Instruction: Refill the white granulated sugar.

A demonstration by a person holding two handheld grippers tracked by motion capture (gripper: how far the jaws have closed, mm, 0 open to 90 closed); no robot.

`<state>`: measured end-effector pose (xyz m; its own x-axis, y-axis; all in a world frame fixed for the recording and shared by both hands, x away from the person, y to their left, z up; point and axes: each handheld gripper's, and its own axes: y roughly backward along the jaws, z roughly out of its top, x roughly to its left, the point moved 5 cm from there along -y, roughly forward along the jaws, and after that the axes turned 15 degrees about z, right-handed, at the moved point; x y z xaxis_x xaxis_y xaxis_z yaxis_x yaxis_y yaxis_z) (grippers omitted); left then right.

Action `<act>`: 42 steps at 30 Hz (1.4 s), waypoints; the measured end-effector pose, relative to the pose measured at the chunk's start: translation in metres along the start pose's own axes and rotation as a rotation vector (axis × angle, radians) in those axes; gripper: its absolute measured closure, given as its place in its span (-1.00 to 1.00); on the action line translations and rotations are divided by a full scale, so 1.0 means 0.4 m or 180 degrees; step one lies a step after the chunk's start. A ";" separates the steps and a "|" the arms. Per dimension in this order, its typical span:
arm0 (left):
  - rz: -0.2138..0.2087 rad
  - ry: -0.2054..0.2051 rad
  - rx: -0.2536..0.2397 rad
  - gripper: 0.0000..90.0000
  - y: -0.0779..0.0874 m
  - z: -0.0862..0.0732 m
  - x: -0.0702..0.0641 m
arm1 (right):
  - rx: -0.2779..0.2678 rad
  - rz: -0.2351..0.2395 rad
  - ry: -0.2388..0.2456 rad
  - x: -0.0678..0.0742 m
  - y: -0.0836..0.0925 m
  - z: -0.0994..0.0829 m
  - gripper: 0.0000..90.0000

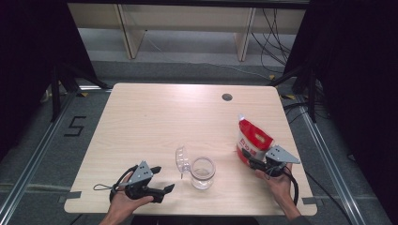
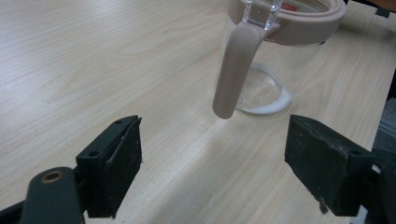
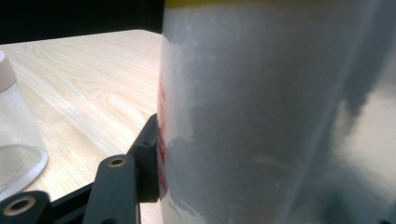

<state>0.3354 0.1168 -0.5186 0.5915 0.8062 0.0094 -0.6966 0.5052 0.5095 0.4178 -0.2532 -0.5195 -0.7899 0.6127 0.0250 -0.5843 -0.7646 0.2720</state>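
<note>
Grasping of the red-and-white plastic pouch [image 1: 252,140] is the step in hand. It stands upright near the right edge of the light wooden worktop [image 1: 155,122], its top cut or folded open, white contents showing through the clear lower panel in the right gripper view [image 3: 280,116]. The right tool [image 1: 257,164] is clamped on the pouch's lower part: one black pad lies flat against the film in that tool's own view, and the far pad is hidden behind the pouch.

A clear glass jar with a pale pink rim [image 1: 202,172] stands near the front edge, between the two hands. Its hinged clear lid [image 1: 181,159] is swung open to the jar's left. A pink clasp arm [image 2: 236,70] hangs down the jar's side, and a thin layer of white grains [image 2: 273,105] already lies in the bottom.

The left tool [image 1: 162,180] rests on the worktop, just beside the jar but apart from it, released, with nothing between its pads.

Judgement: the work appears to be filling the jar from the pouch. The next move calls for lifting the pouch, carrying it over the jar mouth and tilting the opening downward. The soft film may buckle in the clamp. The jar is unsupported, so steadying it with the left tool would be prudent.
</note>
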 end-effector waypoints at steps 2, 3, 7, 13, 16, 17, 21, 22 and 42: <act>-0.0011 -0.0057 -0.0024 -0.59 0.000 0.001 0.003 | 0.0007 0.0015 0.0146 0.000 0.004 0.006 0.03; -0.0007 -0.0046 0.0001 -0.59 -0.001 0.000 0.002 | -0.0016 0.0042 0.0255 0.000 0.004 0.008 0.03; -0.0027 -0.0009 0.0006 -0.59 -0.004 -0.002 -0.006 | 0.0003 0.0026 0.0139 0.013 0.006 0.007 0.03; -0.0016 -0.0086 0.0025 -0.59 -0.003 -0.002 -0.002 | 0.0016 0.0107 0.0177 0.017 0.008 0.010 0.04; -0.0023 -0.0078 0.0021 -0.59 -0.002 -0.001 -0.004 | -0.0002 0.0063 0.0188 0.015 0.009 0.010 0.04; -0.0026 -0.0074 0.0016 -0.59 -0.002 -0.001 -0.004 | 0.0009 0.0087 0.0179 0.015 0.009 0.009 0.04; -0.0030 -0.0046 -0.0005 -0.59 -0.004 0.000 -0.004 | 0.0027 0.0102 0.0156 0.016 0.011 0.009 0.04; -0.0034 -0.0094 -0.0020 -0.59 -0.004 0.001 -0.002 | 0.0027 0.0102 0.0156 0.016 0.011 0.009 0.04; -0.0048 -0.0052 0.0012 -0.59 -0.006 -0.002 -0.009 | -0.0164 0.0080 -0.0145 0.015 0.016 -0.001 -0.03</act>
<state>0.3345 0.1130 -0.5206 0.6085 0.7934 0.0157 -0.6861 0.5160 0.5128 0.4092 -0.2546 -0.5181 -0.7959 0.6007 0.0753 -0.5741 -0.7884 0.2208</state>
